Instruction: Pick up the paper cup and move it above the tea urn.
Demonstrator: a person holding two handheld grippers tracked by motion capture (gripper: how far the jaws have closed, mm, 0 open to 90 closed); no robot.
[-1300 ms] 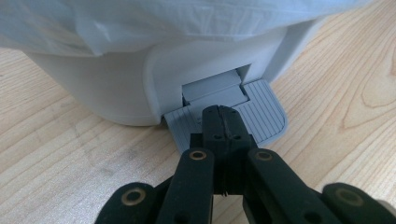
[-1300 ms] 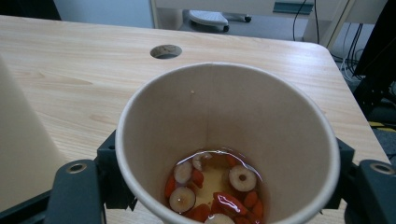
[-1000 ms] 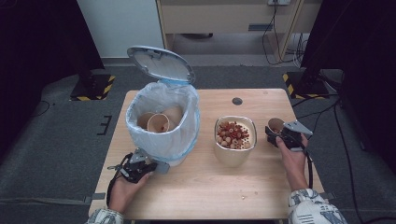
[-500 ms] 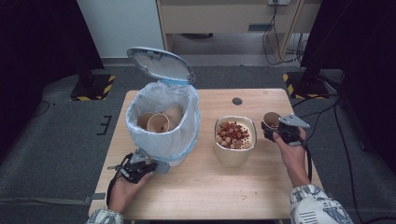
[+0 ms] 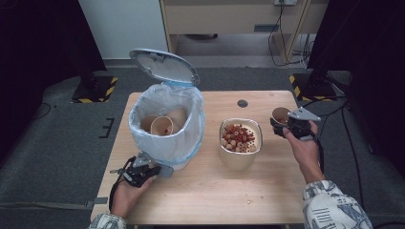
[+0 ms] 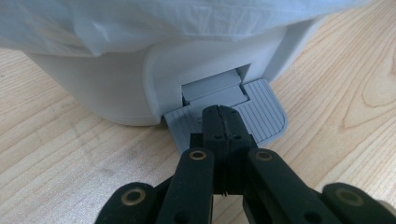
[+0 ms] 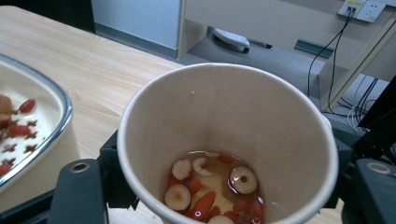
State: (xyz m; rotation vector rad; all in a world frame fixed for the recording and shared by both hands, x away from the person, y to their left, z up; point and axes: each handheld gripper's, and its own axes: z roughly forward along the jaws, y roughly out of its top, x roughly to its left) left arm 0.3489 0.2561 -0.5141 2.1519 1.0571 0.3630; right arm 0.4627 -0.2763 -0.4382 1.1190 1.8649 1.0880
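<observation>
A white pedal bin (image 5: 165,148) with a pale blue liner stands on the left of the wooden table (image 5: 210,191), its lid (image 5: 165,67) tipped up. Used paper cups (image 5: 162,125) lie inside it. My left gripper (image 5: 145,171) (image 6: 223,114) is shut, and its tips rest on the grey pedal (image 6: 266,112) at the bin's foot. My right gripper (image 5: 281,125) (image 7: 224,191) is shut on a paper cup (image 5: 280,114) (image 7: 224,121), held upright above the table's right side. The cup holds liquid with red berries and pale slices.
A cream square bowl (image 5: 241,155) with red and pale food scraps stands mid-table, left of the held cup. A small dark round mark (image 5: 242,103) sits near the far edge. Crumbs (image 5: 248,202) lie near the front. Cabinet and cables stand beyond the table.
My right gripper has lifted the paper cup higher off the table. The left gripper has stayed on the pedal and the lid has stayed up.
</observation>
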